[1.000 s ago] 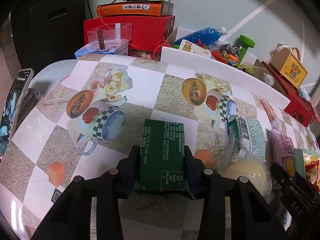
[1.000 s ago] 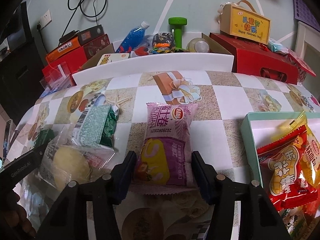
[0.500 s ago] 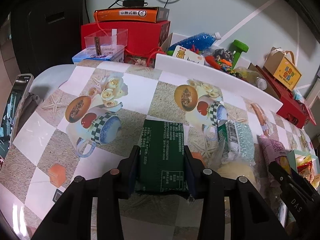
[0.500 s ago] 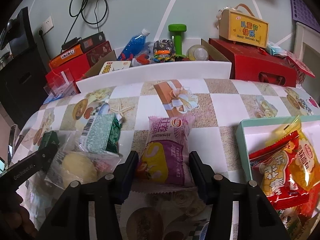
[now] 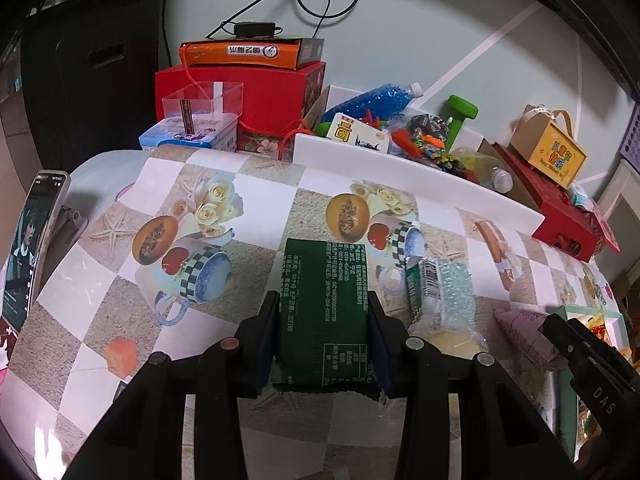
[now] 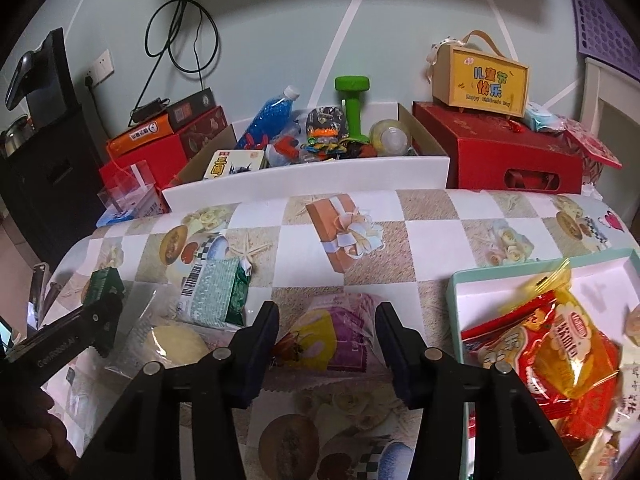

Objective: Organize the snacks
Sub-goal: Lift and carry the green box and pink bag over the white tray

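While clamped: green packet, purple packet

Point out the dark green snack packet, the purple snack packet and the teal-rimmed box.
dark green snack packet [image 5: 325, 312], left wrist view, middle of its printed face.
purple snack packet [image 6: 336, 336], right wrist view, centre of the wrapper.
teal-rimmed box [image 6: 454, 300], right wrist view, its left rim.

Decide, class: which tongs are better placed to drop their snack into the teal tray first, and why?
Likely the right tongs: they are closing on the purple packet, with the teal tray just beside them. The left tongs, gripping the green packet, sit farther away.
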`<state>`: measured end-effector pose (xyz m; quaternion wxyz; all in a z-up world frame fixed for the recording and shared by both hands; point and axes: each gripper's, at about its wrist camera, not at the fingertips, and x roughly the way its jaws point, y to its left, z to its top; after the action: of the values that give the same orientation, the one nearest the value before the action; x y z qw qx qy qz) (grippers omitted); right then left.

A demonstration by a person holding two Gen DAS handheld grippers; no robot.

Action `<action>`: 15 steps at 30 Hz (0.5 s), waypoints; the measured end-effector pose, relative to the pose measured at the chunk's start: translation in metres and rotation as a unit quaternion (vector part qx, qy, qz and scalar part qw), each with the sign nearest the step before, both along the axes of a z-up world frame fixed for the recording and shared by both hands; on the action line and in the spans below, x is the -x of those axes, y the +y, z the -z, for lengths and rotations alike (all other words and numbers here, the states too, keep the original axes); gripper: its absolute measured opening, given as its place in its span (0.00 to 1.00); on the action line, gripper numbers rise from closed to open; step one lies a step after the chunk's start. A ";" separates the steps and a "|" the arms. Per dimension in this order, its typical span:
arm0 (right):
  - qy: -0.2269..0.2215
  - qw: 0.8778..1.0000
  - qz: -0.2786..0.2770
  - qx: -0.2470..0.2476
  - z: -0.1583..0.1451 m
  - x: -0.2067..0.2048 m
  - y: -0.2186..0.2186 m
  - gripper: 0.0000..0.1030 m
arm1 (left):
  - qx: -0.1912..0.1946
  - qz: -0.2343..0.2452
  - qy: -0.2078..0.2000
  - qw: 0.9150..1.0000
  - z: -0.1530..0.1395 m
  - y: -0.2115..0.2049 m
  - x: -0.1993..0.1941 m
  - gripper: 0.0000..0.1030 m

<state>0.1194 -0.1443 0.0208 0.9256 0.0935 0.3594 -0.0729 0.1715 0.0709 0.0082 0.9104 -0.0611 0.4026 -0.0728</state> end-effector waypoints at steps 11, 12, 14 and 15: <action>0.068 0.998 -0.004 0.004 0.017 -0.002 -0.006 0.51 | 0.005 0.009 0.013 1.000 0.003 -0.002 -0.002 0.41; 0.076 0.997 -0.005 0.002 0.021 -0.003 -0.006 0.51 | 0.005 0.009 0.014 1.000 0.004 -0.001 -0.002 0.41; 0.090 0.996 -0.003 -0.002 0.028 -0.005 -0.007 0.51 | 0.008 0.010 0.017 1.000 0.006 0.000 -0.002 0.41; 0.097 0.995 -0.002 -0.002 0.032 -0.005 -0.007 0.51 | 0.009 0.010 0.019 1.000 0.007 0.000 -0.003 0.41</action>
<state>0.1248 -0.1509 -0.0108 0.8864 0.0873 0.4477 -0.0787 0.1741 0.0709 0.0016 0.9014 -0.0667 0.4195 -0.0840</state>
